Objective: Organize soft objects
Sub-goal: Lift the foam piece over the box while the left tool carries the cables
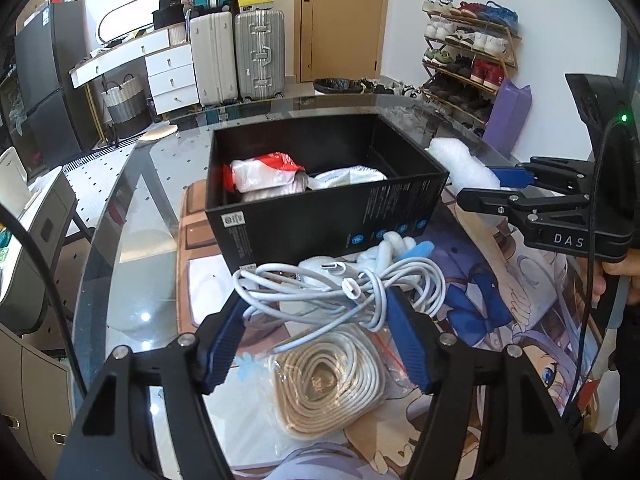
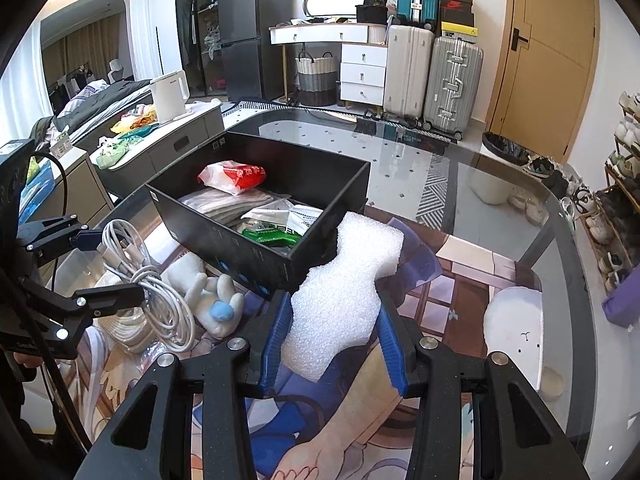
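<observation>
With both tongs over the glass table [image 2: 500, 184], I log the following. My right tongs [image 2: 332, 344] pinch a white foam sheet [image 2: 344, 296] between their blue pads, holding it above the printed mat [image 2: 452, 280], just right of the black box [image 2: 224, 232]. My left tongs [image 1: 316, 332] pinch a loose bundle of white charging cables [image 1: 320, 284], pads against the loops on both sides, near the box's front wall. Below the bundle lies a bagged coil of white cable [image 1: 332, 392]. A white plush toy [image 2: 208, 296] lies between the bundle and the box. Inside the box: a red-and-white bag [image 2: 232, 176], folded grey cloth [image 2: 228, 204], and a green-printed packet [image 2: 272, 236].
</observation>
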The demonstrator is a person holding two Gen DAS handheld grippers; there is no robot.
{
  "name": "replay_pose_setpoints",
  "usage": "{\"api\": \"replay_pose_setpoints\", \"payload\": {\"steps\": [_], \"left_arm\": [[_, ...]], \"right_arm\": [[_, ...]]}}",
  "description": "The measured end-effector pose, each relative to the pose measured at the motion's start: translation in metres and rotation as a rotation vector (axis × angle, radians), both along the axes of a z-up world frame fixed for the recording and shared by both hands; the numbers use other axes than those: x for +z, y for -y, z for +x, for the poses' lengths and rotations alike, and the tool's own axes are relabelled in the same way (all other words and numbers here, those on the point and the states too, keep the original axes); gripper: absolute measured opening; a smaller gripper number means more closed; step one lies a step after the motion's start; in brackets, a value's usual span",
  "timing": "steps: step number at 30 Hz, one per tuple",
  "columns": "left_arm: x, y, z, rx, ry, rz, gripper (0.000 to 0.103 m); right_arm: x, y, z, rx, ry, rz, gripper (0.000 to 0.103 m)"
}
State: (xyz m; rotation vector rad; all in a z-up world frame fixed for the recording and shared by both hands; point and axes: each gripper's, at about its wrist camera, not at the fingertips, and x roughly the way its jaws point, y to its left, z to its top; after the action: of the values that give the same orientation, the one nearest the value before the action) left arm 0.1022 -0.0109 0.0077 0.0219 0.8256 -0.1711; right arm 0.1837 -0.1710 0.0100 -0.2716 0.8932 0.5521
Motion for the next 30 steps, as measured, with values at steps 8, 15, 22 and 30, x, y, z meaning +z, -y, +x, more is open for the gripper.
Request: {"api": "replay_pose_setpoints", "payload": {"steps": [8,15,22,30], "left_arm": [[0.011,-0.003,-0.006,0.010,0.029,-0.013,0.068],[0.022,-0.009,-0.012,0.021,0.060,-0.024,0.068],[0.036,-0.012,-0.010,0.038,0.093,-0.017,0.068],[0.051,-0.013,0.000,0.057,0.130,-0.005,0.068]], "right_arm": [[0.010,0.002,-0.007,-0.005,0.027,0.004,0.043],[0.024,0.006,-0.015,-0.004,0.057,0.014,0.043],[0.038,0.002,-0.020,0.016,0.083,0.037,0.043],[0.051,-0.007,-0.022,0.049,0.102,0.082,0.043]]}}
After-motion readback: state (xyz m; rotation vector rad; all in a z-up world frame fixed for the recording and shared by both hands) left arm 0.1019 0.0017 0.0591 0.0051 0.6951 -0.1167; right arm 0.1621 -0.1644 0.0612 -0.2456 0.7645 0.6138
